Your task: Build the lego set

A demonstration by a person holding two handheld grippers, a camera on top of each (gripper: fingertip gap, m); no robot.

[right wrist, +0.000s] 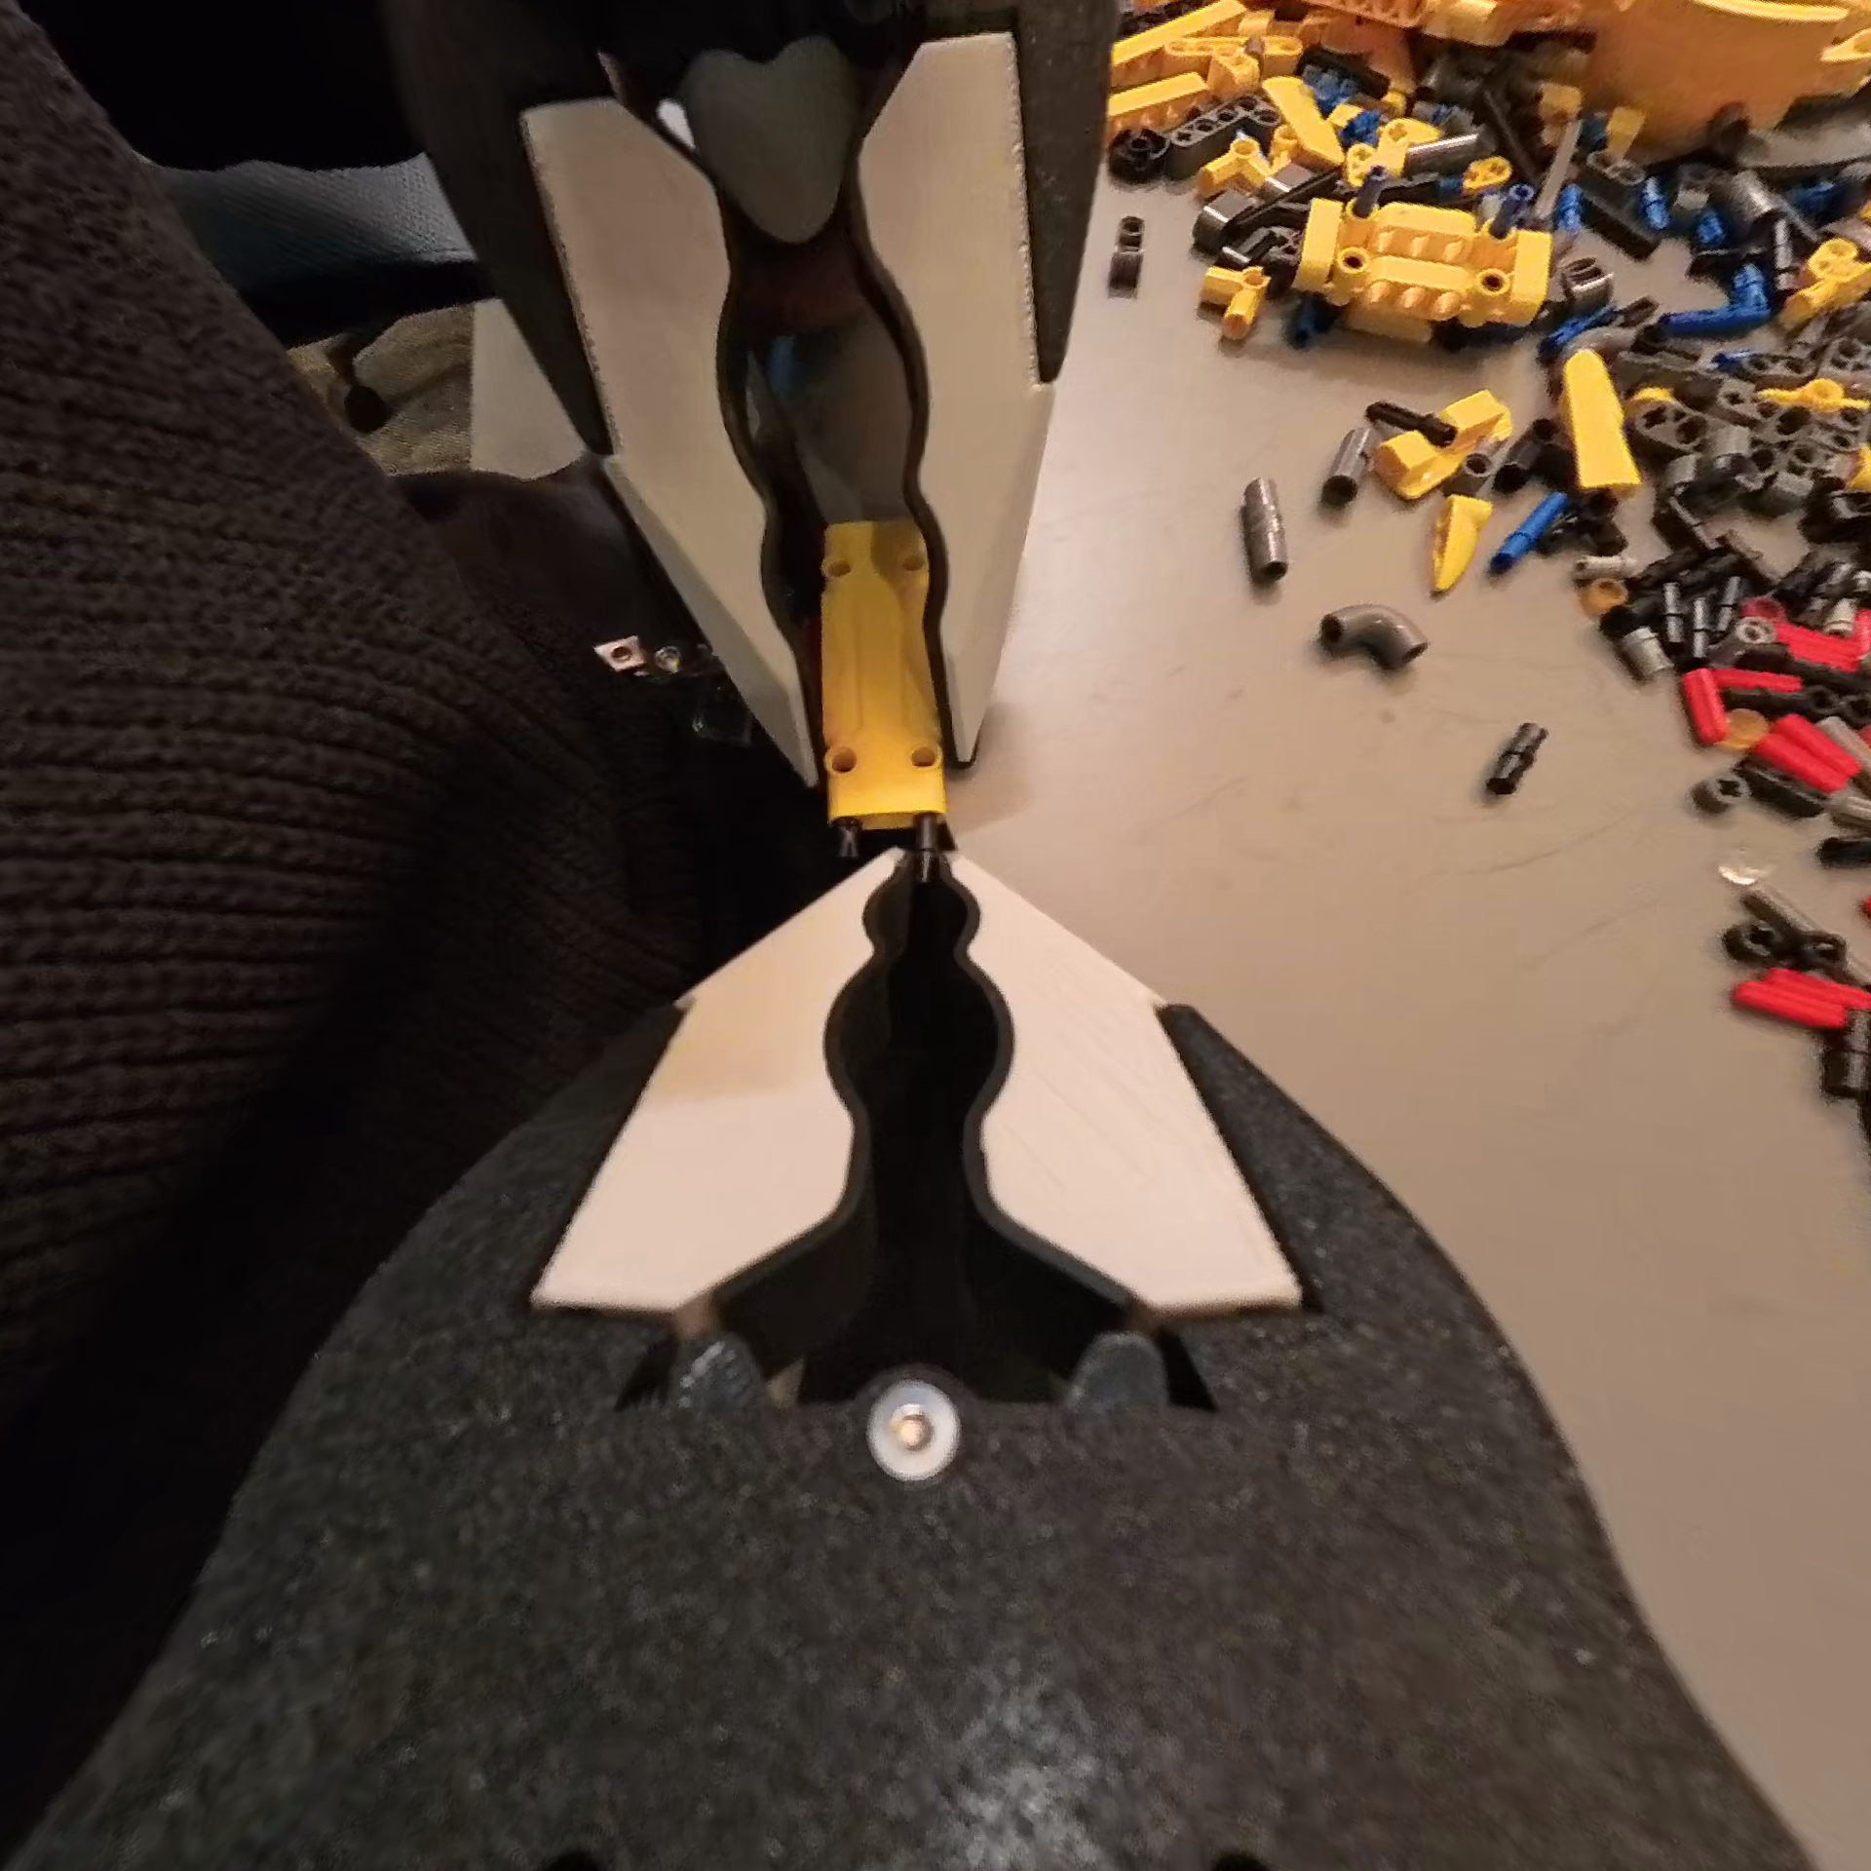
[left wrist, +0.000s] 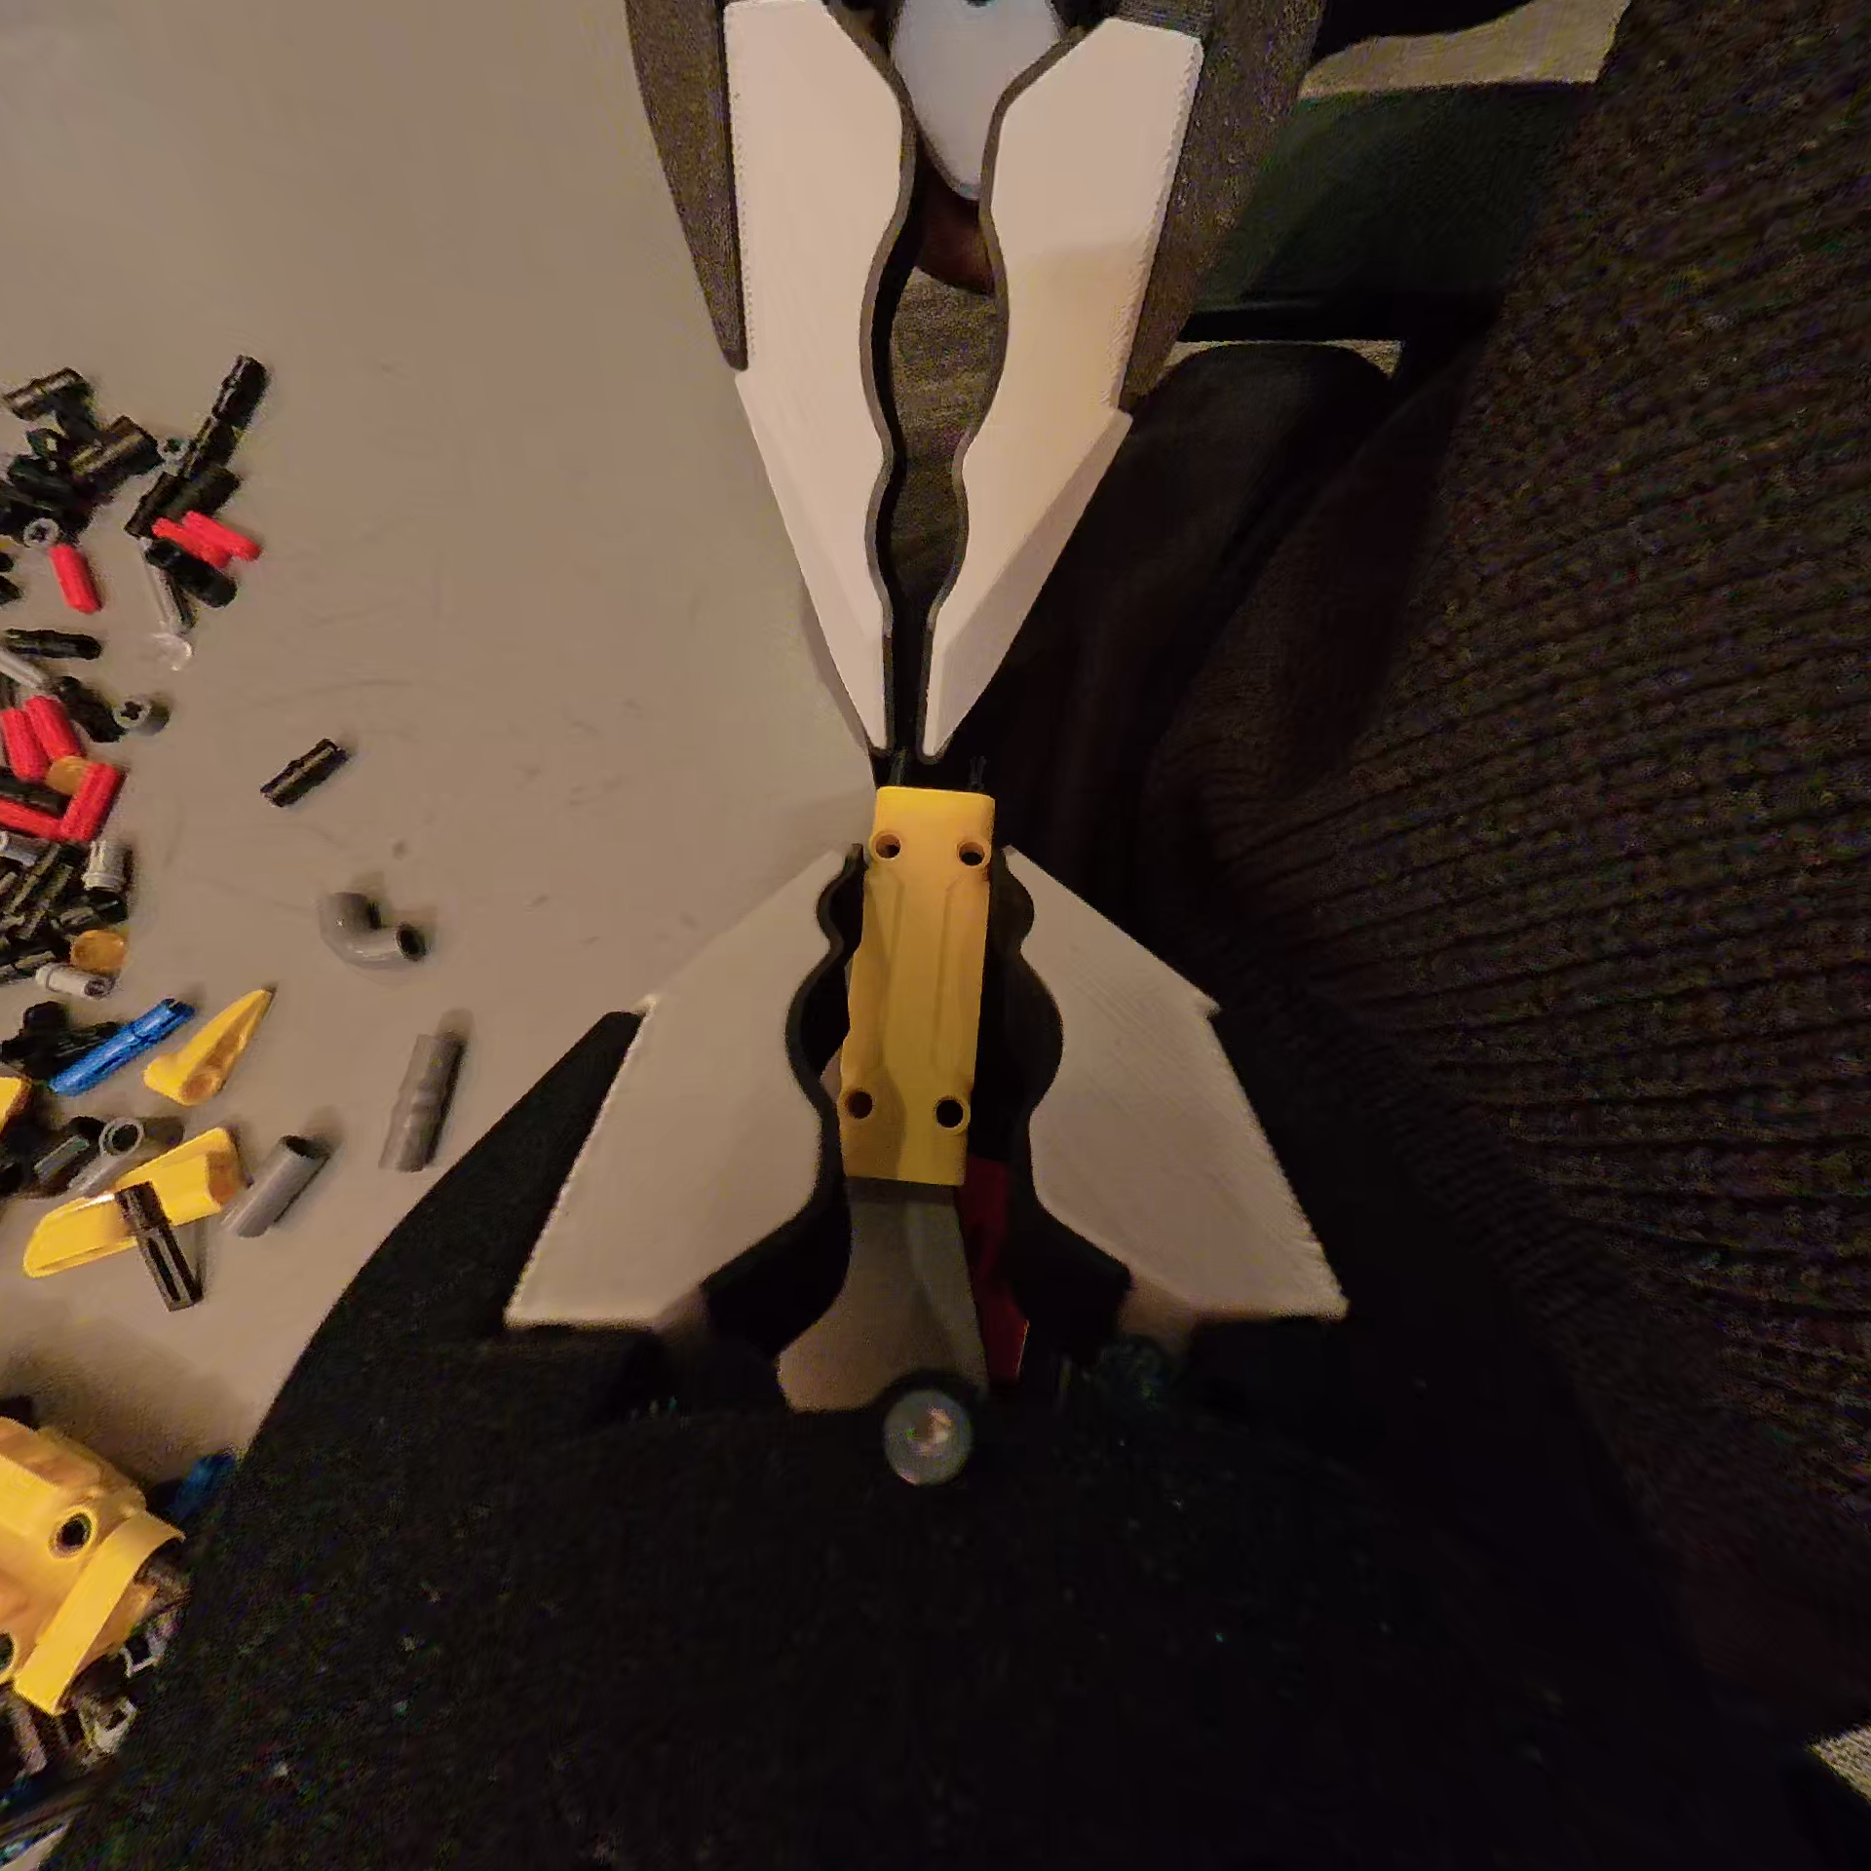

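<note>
Your left gripper [left wrist: 916,871] was clamped on a yellow panel piece [left wrist: 916,992] with four small holes, its white fingers [left wrist: 709,1114] pressed against the piece's long sides. Your right gripper [right wrist: 919,856] met it tip to tip; its fingertips were pinched together on a small black pin [right wrist: 926,838] that stuck out of the panel's end, beside a second black pin [right wrist: 848,832] at the other corner of that end. In the left wrist view the right gripper [left wrist: 904,754] came in from above, its tips just touching the panel's far end.

Both tools were held over the near edge of the bench [left wrist: 526,405], just off it, with your dark knitted sleeve [left wrist: 1569,810] behind them.

On the bench, a grey elbow connector [left wrist: 370,929] and a lone black pin [left wrist: 304,771] lay apart from the main scatter. Near them were a grey sleeve connector [left wrist: 423,1102], a yellow wedge piece [left wrist: 208,1048] and a blue axle pin [left wrist: 121,1043]. Red connectors [right wrist: 1802,754] sat in a cluster toward the bench's side edge, and a yellow part-built block assembly [right wrist: 1417,268] lay among a dense heap of yellow, black and blue parts farther back.
</note>
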